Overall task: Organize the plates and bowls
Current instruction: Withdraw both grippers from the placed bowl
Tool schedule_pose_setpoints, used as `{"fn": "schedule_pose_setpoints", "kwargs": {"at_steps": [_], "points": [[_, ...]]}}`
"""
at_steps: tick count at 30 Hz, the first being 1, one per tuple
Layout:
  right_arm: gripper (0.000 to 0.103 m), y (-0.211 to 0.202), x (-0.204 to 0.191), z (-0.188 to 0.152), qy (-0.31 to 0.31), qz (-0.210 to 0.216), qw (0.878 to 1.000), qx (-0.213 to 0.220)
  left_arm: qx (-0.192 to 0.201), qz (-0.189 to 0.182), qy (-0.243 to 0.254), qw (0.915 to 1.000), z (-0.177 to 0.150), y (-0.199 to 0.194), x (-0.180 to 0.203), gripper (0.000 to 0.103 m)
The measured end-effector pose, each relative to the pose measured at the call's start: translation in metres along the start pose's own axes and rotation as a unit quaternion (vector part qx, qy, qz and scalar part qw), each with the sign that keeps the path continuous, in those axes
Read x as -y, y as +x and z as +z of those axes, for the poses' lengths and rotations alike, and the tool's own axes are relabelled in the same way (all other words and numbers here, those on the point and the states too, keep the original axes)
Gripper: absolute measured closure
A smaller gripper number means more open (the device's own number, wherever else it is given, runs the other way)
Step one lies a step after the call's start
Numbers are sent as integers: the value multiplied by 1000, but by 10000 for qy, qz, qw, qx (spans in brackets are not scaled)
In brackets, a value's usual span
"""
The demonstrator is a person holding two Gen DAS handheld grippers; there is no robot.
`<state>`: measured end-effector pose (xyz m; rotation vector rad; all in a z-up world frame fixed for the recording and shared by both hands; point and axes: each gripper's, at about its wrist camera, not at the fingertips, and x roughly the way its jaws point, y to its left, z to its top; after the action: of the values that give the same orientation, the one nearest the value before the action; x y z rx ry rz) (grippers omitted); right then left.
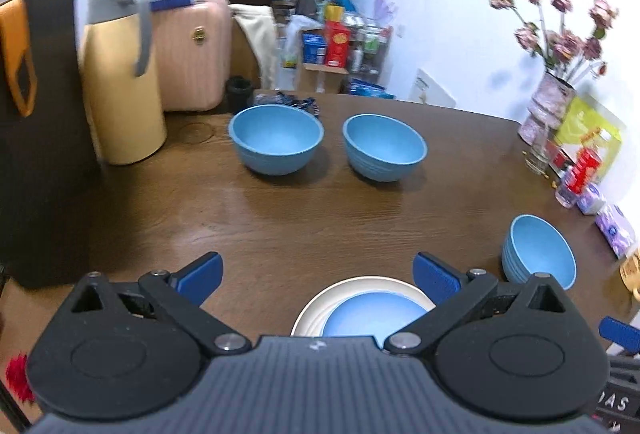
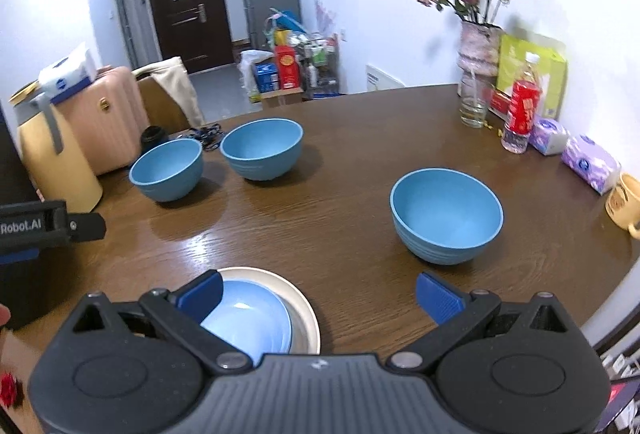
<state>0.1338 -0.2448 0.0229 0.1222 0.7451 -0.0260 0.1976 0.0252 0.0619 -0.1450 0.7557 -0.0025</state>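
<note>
Three blue bowls stand on the brown table (image 1: 280,218): a far-left bowl (image 1: 276,144) (image 2: 166,170), a middle bowl (image 1: 384,148) (image 2: 262,148) and a near-right bowl (image 1: 538,254) (image 2: 446,214). A blue plate (image 1: 372,314) (image 2: 250,318) lies stacked on a cream plate (image 1: 360,286) (image 2: 304,314) at the near edge. My left gripper (image 1: 318,278) hangs open just above and behind the plates. My right gripper (image 2: 318,294) is open too, with its left finger over the blue plate's edge and nothing between its fingers.
A cream thermos jug (image 1: 120,82) and a dark bag (image 1: 36,122) stand at the table's left. A vase of dried flowers (image 2: 478,50), a glass (image 2: 474,106), a red-labelled bottle (image 2: 522,106), tissue packs (image 2: 590,162) and a yellow mug (image 2: 624,202) line the right edge.
</note>
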Motion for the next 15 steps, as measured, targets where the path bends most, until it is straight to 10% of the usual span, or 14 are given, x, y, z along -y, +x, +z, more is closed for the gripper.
{"fn": "schedule_pose_setpoints", "kwargs": {"at_steps": [15], "points": [[0, -20, 6, -8, -13, 52, 10000, 46, 118, 46, -222, 9997, -5, -24, -3, 0]]}}
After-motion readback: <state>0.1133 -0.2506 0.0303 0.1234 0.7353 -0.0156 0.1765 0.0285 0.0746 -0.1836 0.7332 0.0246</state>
